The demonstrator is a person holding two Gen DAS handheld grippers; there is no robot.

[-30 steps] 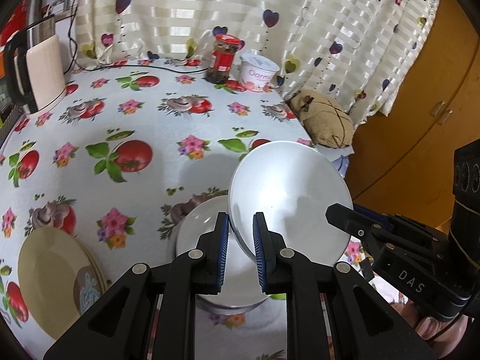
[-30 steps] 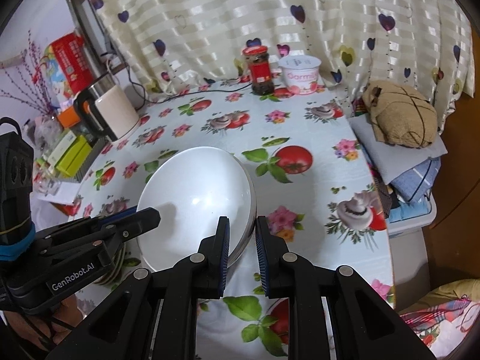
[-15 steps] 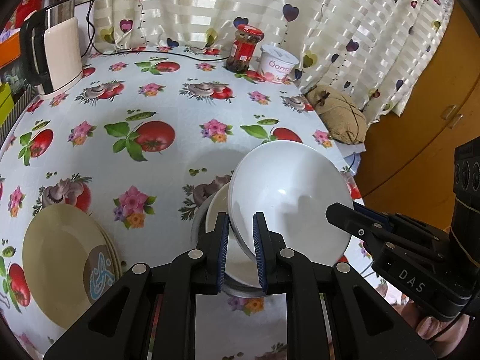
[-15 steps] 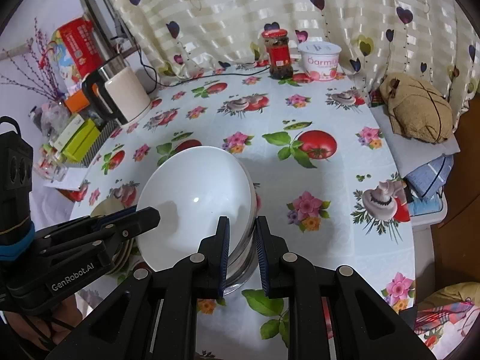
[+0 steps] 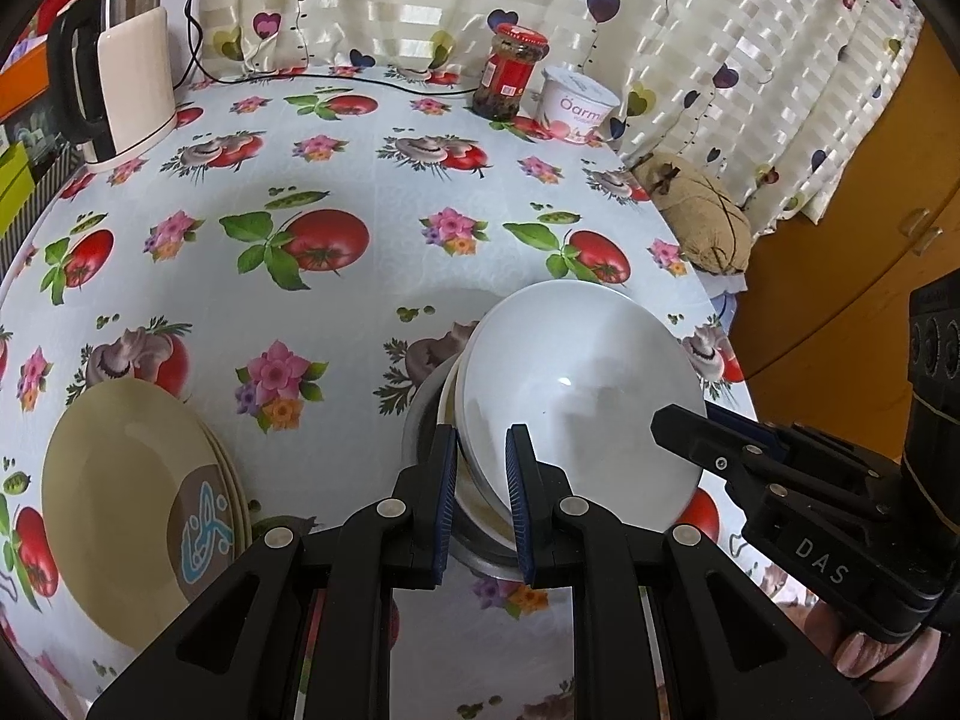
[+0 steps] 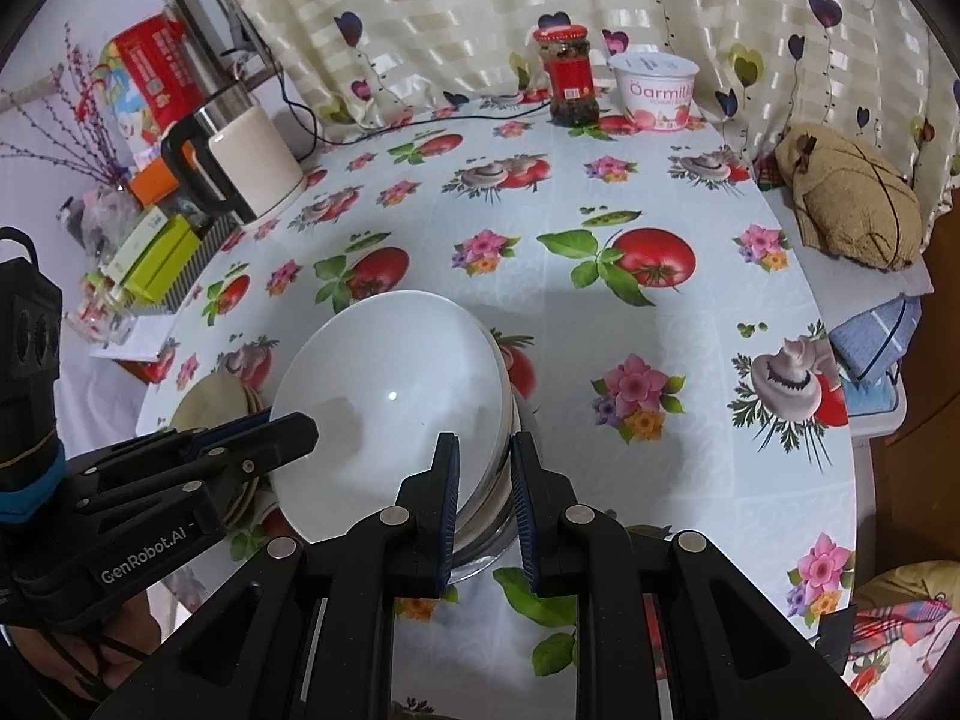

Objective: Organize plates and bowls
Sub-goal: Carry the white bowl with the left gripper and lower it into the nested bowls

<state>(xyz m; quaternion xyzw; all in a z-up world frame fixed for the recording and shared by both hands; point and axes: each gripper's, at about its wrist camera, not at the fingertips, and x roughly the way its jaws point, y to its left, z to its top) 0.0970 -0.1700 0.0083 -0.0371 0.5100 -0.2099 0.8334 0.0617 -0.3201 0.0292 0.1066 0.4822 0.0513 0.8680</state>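
A white bowl (image 5: 576, 396) (image 6: 390, 396) is tilted over a stack made of a cream bowl (image 5: 447, 411) inside a metal bowl (image 5: 420, 429) (image 6: 498, 531). My left gripper (image 5: 477, 447) is shut on the white bowl's near rim. My right gripper (image 6: 485, 450) is shut on the opposite rim. Each gripper shows in the other's view, the right gripper (image 5: 684, 423) at the bowl's right side and the left gripper (image 6: 288, 429) at its left. Whether the white bowl touches the stack is hidden. Yellowish plates (image 5: 120, 498) (image 6: 210, 402) are stacked to the left.
On the fruit-print tablecloth (image 5: 336, 312), a kettle (image 5: 132, 78) stands far left, with a red-lidded jar (image 5: 510, 72) and a yogurt tub (image 5: 576, 111) by the curtain. A brown bundle (image 5: 702, 222) and a wooden cabinet (image 5: 840, 240) lie beyond the table's right edge.
Both grippers have come down with the white bowl, which now hangs close over the stacked bowls. The grips on its rim have not changed.
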